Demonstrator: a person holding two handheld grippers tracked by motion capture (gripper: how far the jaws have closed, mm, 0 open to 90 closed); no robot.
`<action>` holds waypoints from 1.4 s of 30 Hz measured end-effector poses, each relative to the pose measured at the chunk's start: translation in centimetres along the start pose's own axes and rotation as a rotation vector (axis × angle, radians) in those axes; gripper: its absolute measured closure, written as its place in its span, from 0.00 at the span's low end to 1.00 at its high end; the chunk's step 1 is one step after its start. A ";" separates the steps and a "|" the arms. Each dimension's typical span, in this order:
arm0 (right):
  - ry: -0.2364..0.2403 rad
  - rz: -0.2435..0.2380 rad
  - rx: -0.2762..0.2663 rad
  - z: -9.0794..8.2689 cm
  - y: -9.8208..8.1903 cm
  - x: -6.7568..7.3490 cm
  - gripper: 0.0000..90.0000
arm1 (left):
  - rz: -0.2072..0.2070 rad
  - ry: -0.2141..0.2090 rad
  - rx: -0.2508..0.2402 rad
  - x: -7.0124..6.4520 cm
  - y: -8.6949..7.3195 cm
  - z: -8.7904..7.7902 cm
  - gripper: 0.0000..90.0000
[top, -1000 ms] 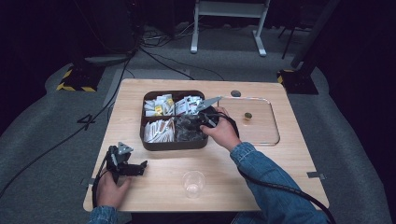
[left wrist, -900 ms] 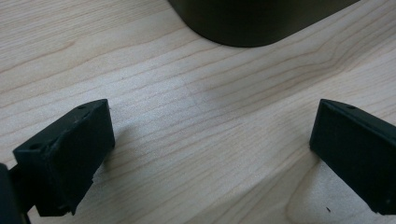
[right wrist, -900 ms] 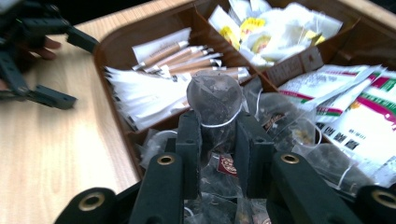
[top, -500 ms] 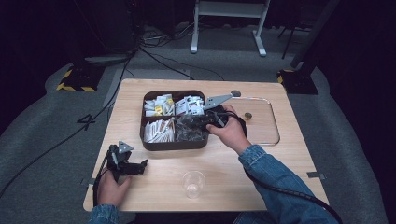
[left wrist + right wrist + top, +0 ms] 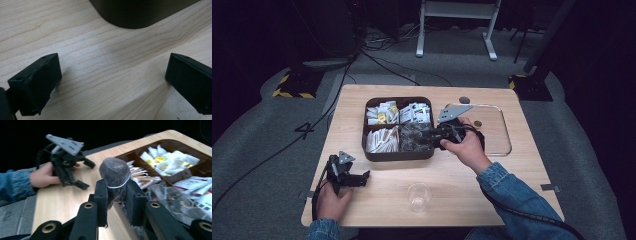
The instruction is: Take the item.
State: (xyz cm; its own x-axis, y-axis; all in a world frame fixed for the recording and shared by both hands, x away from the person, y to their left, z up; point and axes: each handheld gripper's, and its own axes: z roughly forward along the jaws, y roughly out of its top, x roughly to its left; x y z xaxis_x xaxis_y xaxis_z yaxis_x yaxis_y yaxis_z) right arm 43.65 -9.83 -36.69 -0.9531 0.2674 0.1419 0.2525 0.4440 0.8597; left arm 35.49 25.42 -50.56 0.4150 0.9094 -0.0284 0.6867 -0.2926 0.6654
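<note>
Right tongs (image 5: 116, 195) clamped on a dark tea bag (image 5: 115, 178), pinched between the two black jaws and held just above the near edge of the dark divided tray (image 5: 398, 155). Seen from above, right tongs (image 5: 432, 137) poised over the tray's front right compartment, full of clear-wrapped dark bags (image 5: 414, 136); right hand (image 5: 467, 147) behind them, denim sleeve (image 5: 512, 187) running off toward the bottom edge. Other compartments stocked with white and yellow sachets (image 5: 382, 112), printed packets (image 5: 417, 111) and paper sticks (image 5: 381, 137).

Left tongs (image 5: 358, 178) wide open, resting low on the wooden counter (image 5: 492, 175) near its front left corner, well apart from the tray; in the left gripper view, jaws spread far apart over bare wood grain, with the tray's rounded corner (image 5: 135, 15) ahead. Left hand (image 5: 332, 200) gripping the handle.

Clear plastic cup (image 5: 419, 196) upright near the counter's front edge, between the two hands. Transparent lid (image 5: 494, 127) flat on the counter just right of the tray.
</note>
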 end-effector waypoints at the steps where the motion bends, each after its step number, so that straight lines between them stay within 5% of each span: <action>1: 0.008 -0.003 -0.003 -0.2 0.0 0.4 0.82 | 0.000 -0.001 0.002 0.0 0.0 0.0 0.01; 18: 0.143 -0.022 -0.028 -2.6 -1.7 6.3 0.82 | 0.000 0.003 -0.001 -0.1 -0.1 -0.1 0.02; 25: 0.163 -0.030 -0.016 -3.0 -3.2 7.9 0.82 | 0.000 0.004 -0.001 -0.1 -0.1 -0.1 0.02; 42: 0.160 -0.041 0.053 -2.5 -5.3 9.0 0.82 | 0.000 0.003 -0.001 -0.1 -0.1 -0.1 0.02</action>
State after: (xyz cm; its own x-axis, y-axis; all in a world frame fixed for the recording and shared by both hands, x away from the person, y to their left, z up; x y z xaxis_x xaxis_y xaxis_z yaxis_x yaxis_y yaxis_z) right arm 33.35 -11.92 -38.74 -0.9762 0.1106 0.1867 0.2170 0.4972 0.8401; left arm 35.39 25.39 -50.57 0.4132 0.9103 -0.0260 0.6860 -0.2924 0.6663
